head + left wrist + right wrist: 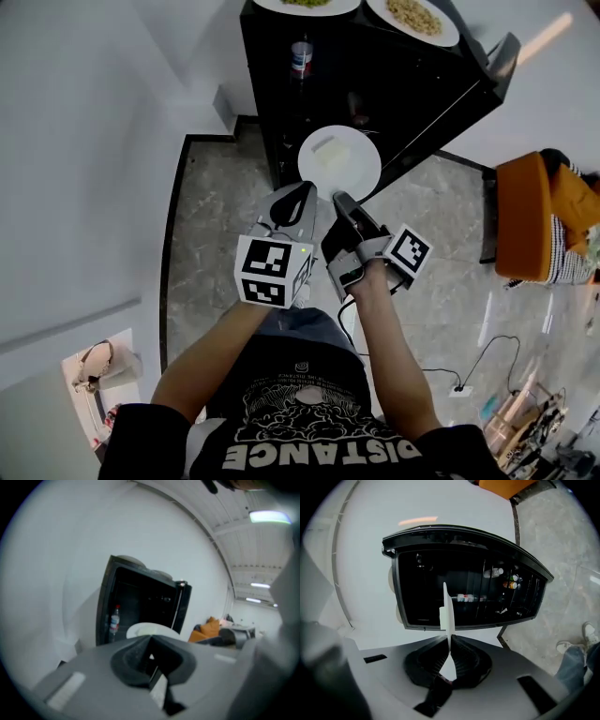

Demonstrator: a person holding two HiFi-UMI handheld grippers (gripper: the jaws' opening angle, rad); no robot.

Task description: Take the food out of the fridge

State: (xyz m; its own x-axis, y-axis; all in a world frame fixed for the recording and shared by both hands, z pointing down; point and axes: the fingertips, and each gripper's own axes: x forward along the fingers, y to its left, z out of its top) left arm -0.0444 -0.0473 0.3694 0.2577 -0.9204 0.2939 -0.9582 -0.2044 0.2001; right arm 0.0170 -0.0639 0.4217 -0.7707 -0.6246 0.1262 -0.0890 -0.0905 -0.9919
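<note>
You are in a plain indoor room, more office or studio corner than home kitchen: bare white walls (84,141), a grey stone-tiled floor (220,234), a small black fridge (375,94) against the wall, an orange armchair (523,217), loose cables (487,361) and long ceiling lights (268,516).
</note>
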